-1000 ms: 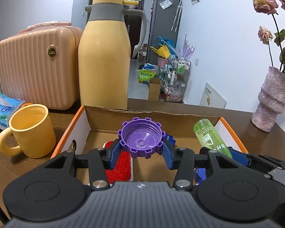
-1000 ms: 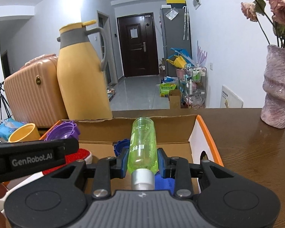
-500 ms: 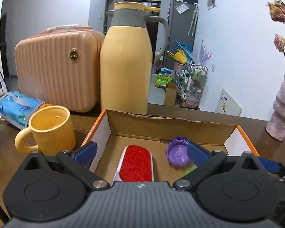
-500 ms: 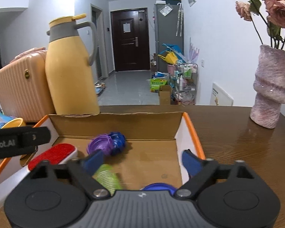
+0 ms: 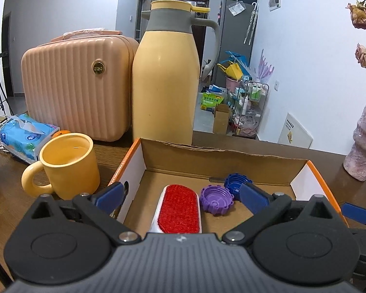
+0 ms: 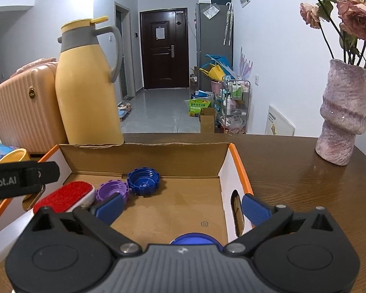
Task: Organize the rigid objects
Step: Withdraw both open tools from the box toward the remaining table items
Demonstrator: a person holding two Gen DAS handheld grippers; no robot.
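An open cardboard box (image 5: pixel 222 157) (image 6: pixel 144 155) with orange rims sits on the wooden table. Inside lie a red lint brush (image 5: pixel 179 208) (image 6: pixel 63 195), a purple cap (image 5: pixel 216 199) (image 6: pixel 111 190), a blue cap (image 5: pixel 235 180) (image 6: pixel 144 180) and a blue round object (image 6: pixel 195 238) at the near edge. My left gripper (image 5: pixel 181 195) is open and empty above the box's near left side. My right gripper (image 6: pixel 180 206) is open and empty above the box's near right side. The green bottle is hidden from both views.
A yellow mug (image 5: pixel 68 164) stands left of the box. A tall yellow thermos (image 5: pixel 166 83) (image 6: pixel 87 90) and a pink case (image 5: pixel 73 85) stand behind it. A tissue pack (image 5: pixel 24 131) lies far left. A pink vase (image 6: pixel 341 117) with flowers stands right.
Both grippers opened. The left one let the purple cap go into the box, the right one let the green bottle go. Both have since drawn back and up.
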